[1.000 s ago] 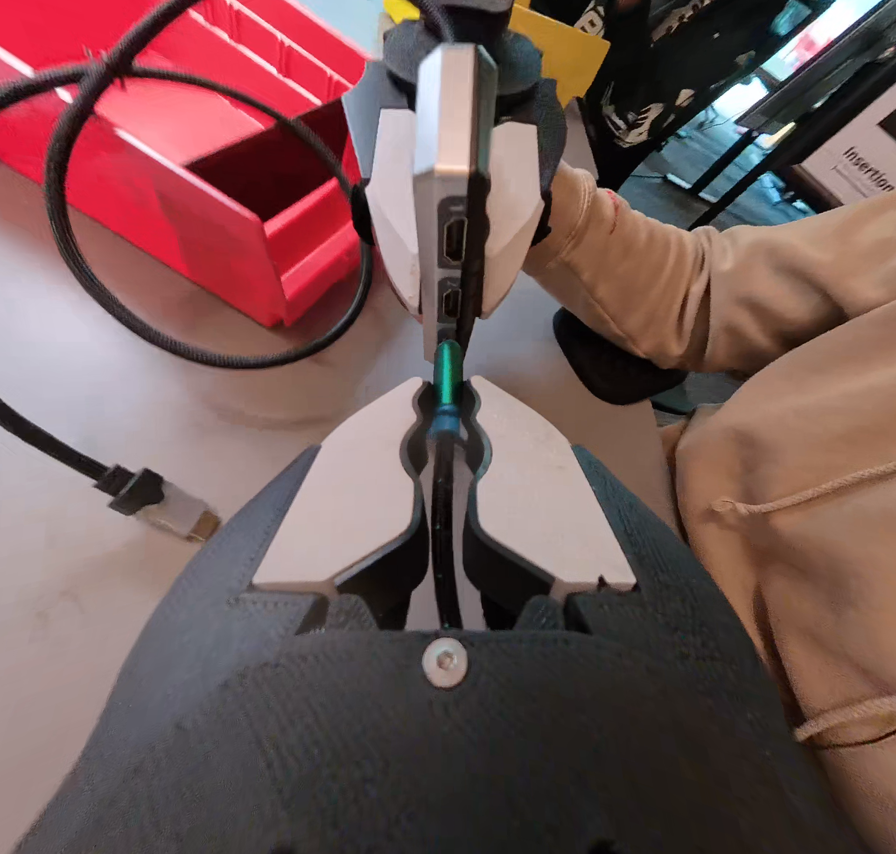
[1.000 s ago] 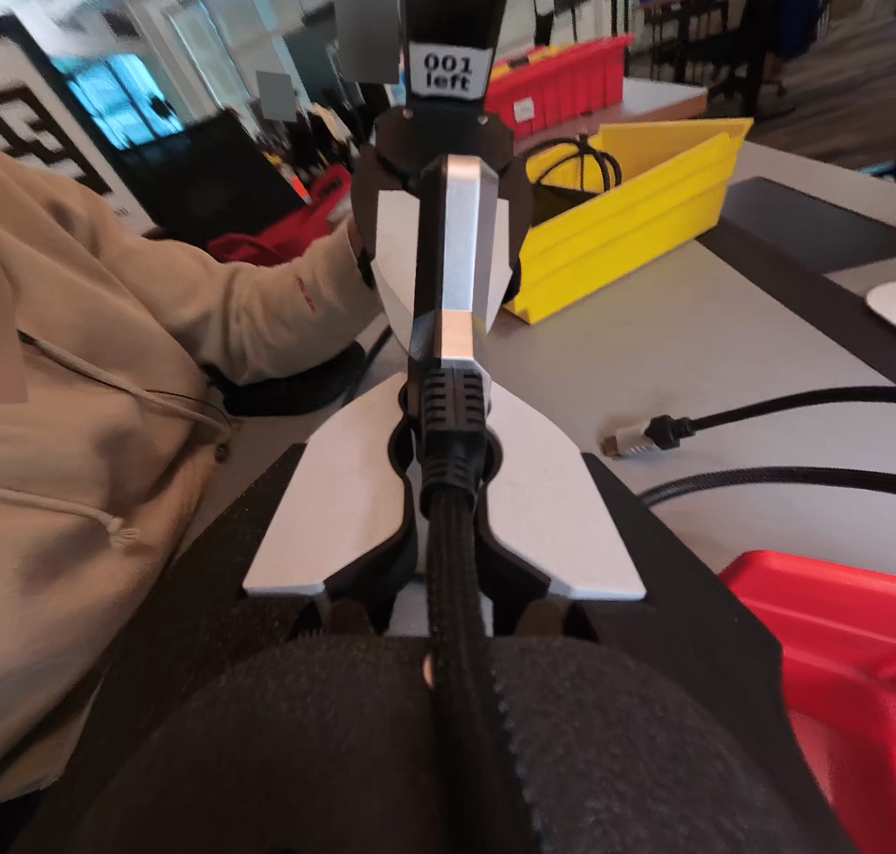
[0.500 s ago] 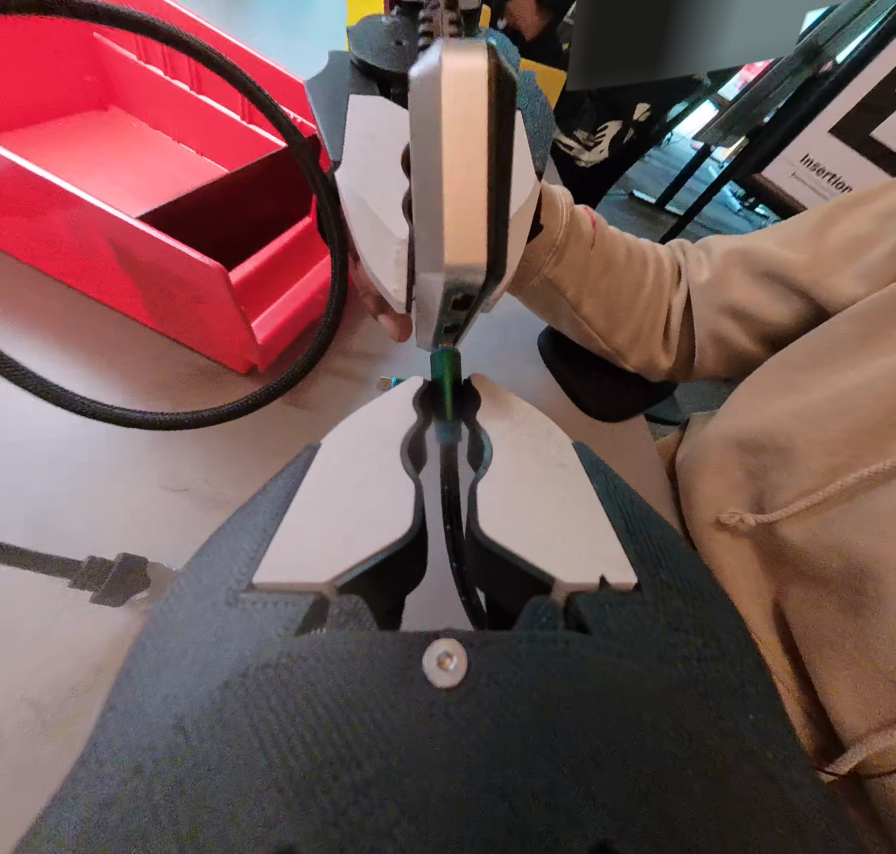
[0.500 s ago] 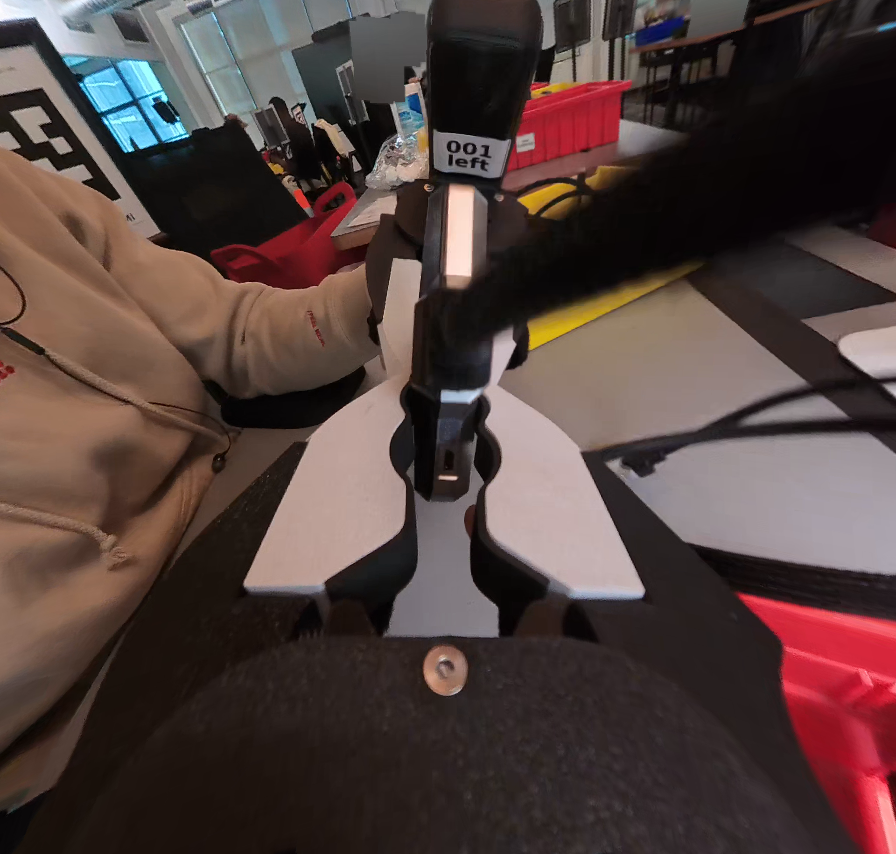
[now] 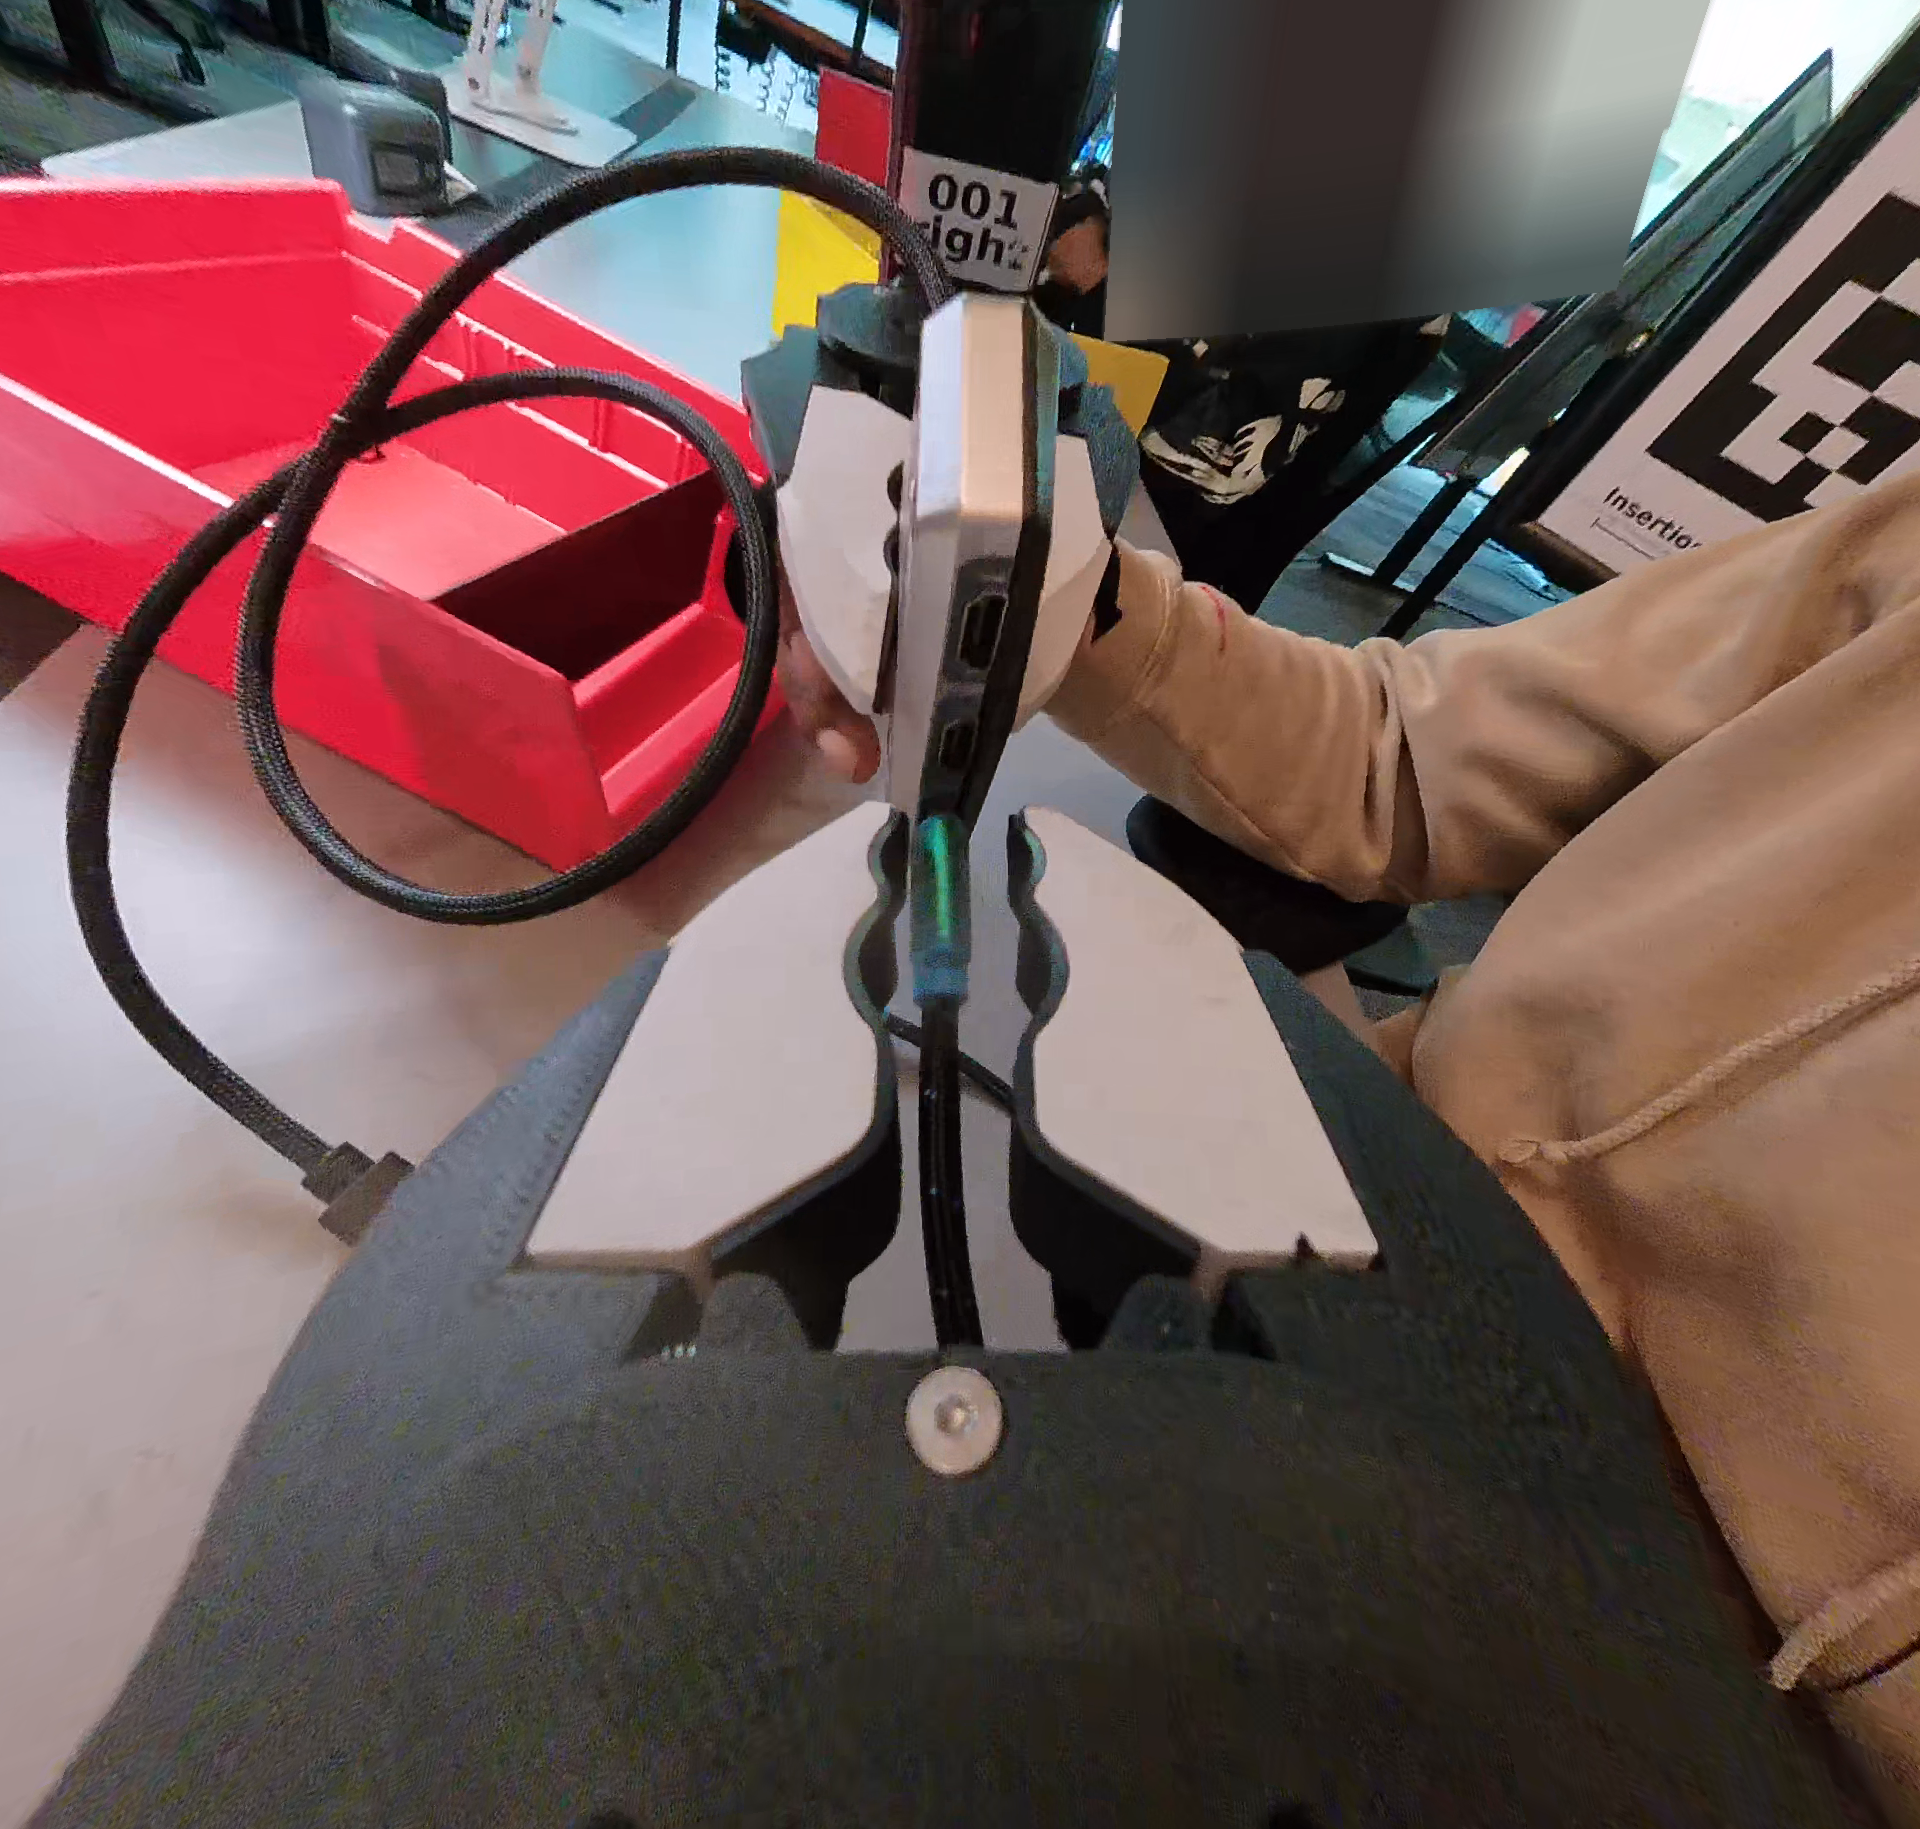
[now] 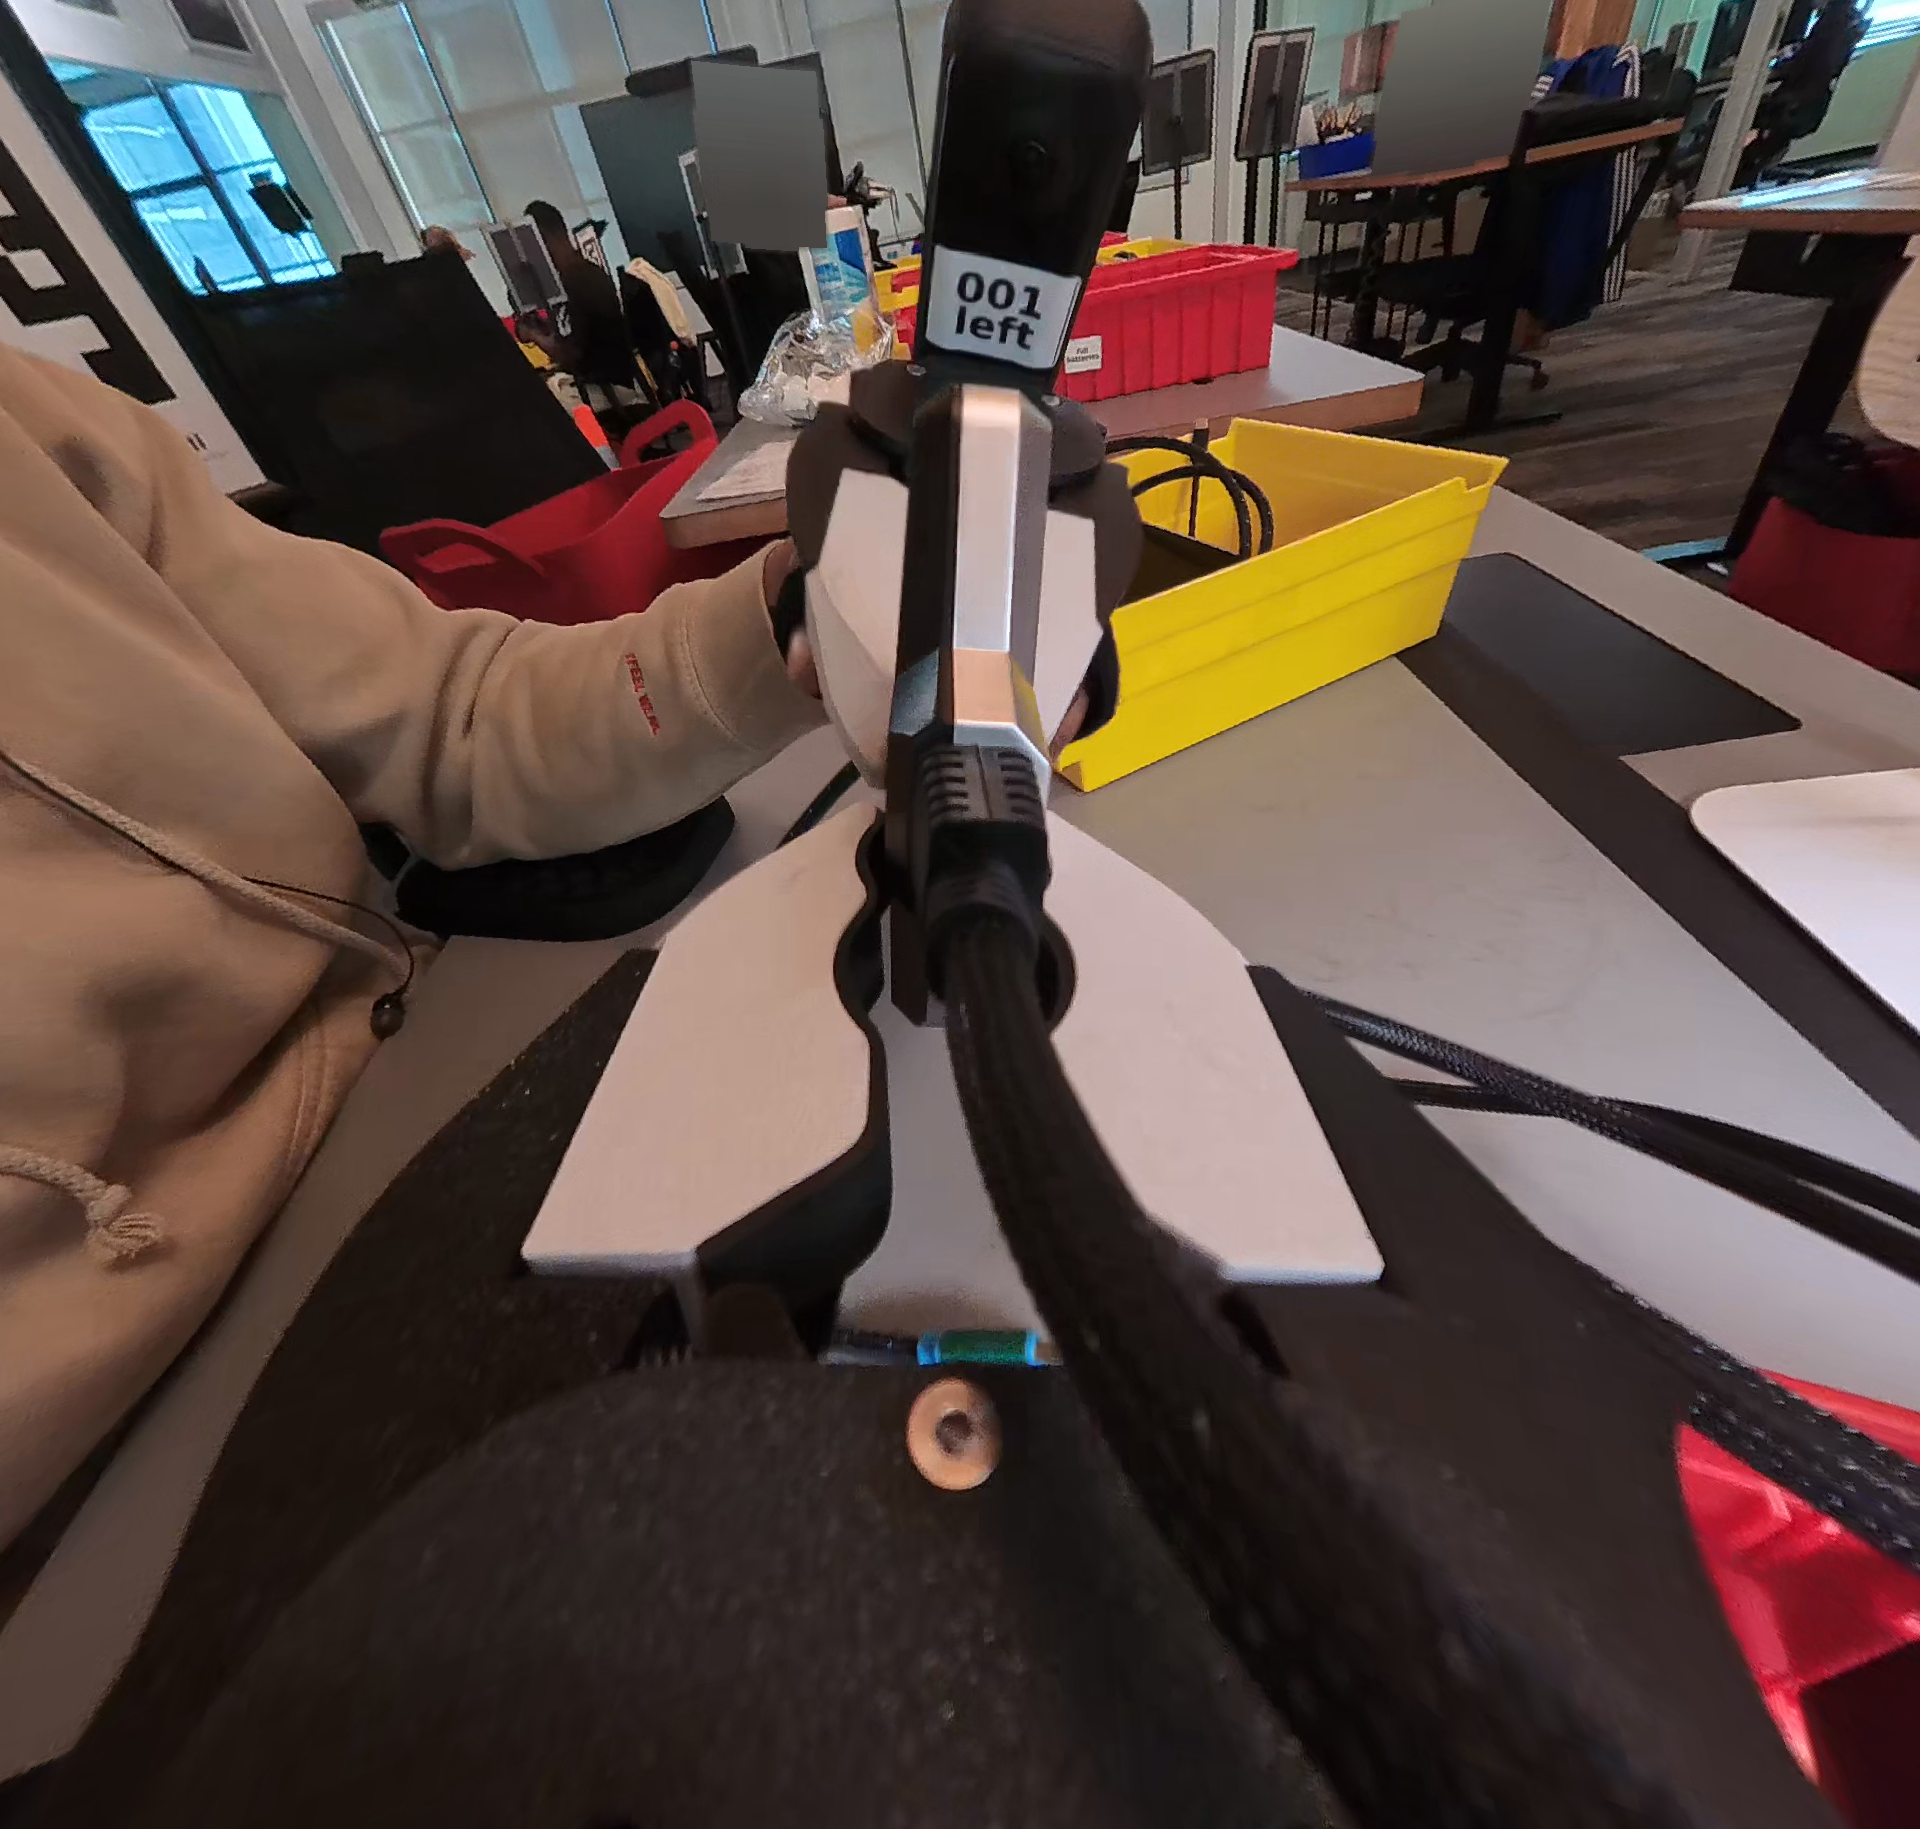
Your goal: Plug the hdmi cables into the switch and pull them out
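**A:** Where's the switch rn?

**B:** The switch is up off the tabletop, over the near edge by my sleeve, standing on edge btwn both grippers. My right gripper is clamped on one end, where the black plug of the braided cable goes in. The green plug sits at the opp. end. Two side ports are empty.

**A:** Left fingers?

**B:** My left gripper has a narrow gap. The green plug is btwn the fingers w/ space on both sides, so I'd say it's not gripped.

**A:** How to do this bit well?

**B:** Looks like a re-grip before pulling. I'd close square on the green plug's body, not its thin wire. Then draw straight along the switch's length, no twist, w/ the right holding firm. Watch the braided cable: its weight could lever the switch.

**A:** Around it?

**B:** The cable loops in front of the red bin on the tabletop's left side. A yellow bin sits toward the far edge.

**A:** Vs earlier?

**B:** 1 s and 0.5 s ago my left was pinched shut on the green plug; now it's slack. At 0.5 s ago the braided cable was a blur across the right view; now it hangs back over my right gripper.
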Available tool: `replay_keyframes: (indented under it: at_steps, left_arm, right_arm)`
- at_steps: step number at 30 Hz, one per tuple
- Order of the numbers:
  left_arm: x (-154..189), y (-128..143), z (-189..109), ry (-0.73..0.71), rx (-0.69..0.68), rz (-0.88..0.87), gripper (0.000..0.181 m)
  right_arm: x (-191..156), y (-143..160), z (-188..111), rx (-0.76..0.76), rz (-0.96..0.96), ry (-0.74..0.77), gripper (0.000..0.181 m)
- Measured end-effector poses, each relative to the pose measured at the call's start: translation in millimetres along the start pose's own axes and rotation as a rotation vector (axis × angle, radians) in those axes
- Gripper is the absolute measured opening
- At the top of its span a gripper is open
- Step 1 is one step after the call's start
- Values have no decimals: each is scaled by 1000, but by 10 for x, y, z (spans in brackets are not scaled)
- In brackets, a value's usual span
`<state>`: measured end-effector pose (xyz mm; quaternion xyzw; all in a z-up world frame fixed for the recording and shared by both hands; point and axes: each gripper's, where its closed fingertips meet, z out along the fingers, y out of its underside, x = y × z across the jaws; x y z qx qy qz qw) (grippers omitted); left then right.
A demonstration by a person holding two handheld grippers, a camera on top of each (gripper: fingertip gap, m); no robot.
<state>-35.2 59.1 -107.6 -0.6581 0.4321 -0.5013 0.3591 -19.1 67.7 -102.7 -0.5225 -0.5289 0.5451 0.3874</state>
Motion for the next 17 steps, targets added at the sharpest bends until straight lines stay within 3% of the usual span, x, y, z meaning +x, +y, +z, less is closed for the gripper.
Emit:
replay_keyframes:
  at_steps: [4,7,12,17]
  left_arm:
    - [-57,-143,-180,-109,35,71,30]
    - [-125,-313,-505,-250,80,117,31]
    - [-345,-504,-1345,-596,116,183,31]
    - [-744,-411,-2246,-889,-80,171,27]
  right_arm:
    - [-32,-148,-60,61,-13,0,22]
    - [-85,-288,-175,105,-33,-1,22]
    - [-196,-547,-407,173,-88,21,22]
    - [-325,-714,-565,219,-125,1,22]
